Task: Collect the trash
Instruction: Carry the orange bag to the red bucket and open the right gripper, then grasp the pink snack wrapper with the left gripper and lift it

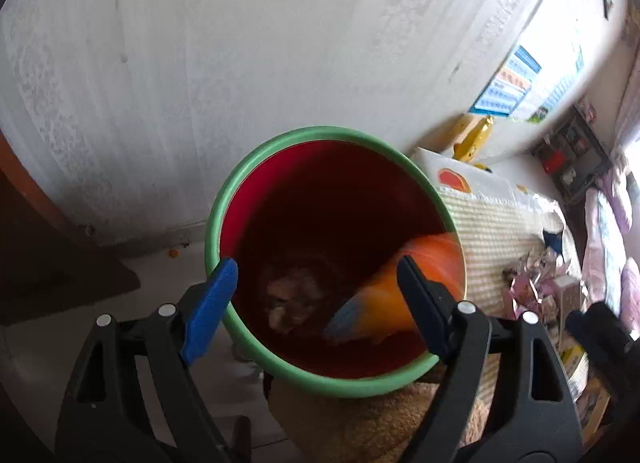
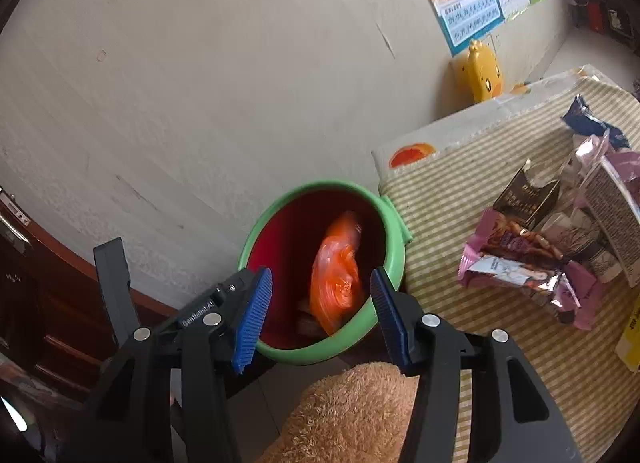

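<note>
A bin with a green rim (image 1: 320, 131) and a red inside stands on the floor between the wall and a striped mat. An orange plastic wrapper (image 1: 436, 251) lies blurred inside it against the right wall, with crumpled trash (image 1: 288, 295) at the bottom. My left gripper (image 1: 316, 263) is open right above the bin's mouth and holds nothing. My right gripper (image 2: 320, 273) is also open and empty, above the near side of the bin's rim (image 2: 394, 255), with the orange wrapper (image 2: 336, 263) seen between its fingers, down in the bin.
Pink snack wrappers (image 2: 520, 263), a dark box (image 2: 524, 199) and a dark blue wrapper (image 2: 592, 119) lie on the striped mat (image 2: 440, 203) to the right. A brown plush (image 2: 352, 415) sits just below the bin. A yellow duck toy (image 2: 480, 71) stands by the wall; dark wooden furniture (image 2: 40, 303) is at left.
</note>
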